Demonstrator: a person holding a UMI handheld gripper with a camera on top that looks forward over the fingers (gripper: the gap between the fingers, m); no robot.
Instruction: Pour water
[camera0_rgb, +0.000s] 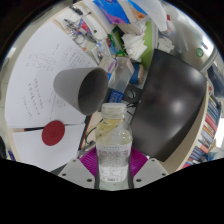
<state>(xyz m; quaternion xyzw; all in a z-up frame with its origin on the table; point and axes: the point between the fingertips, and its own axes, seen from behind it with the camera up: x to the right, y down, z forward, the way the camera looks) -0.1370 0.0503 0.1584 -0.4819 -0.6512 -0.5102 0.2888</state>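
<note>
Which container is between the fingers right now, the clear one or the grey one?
The clear plastic bottle: it stands between the gripper fingers, pads against its sides. The grey cup lies on its side beyond it, opening facing the bottle.

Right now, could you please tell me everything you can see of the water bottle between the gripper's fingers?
The water bottle is clear plastic with a ribbed body and a yellowish label band near its shoulder. It stands upright; whether a cap is on cannot be told. Its lower part sits between the gripper's purple pads, which appear to press it on both sides, so it seems to be gripped. Behind it lie a whiteboard and a dark chair back. Its base is hidden.
</note>
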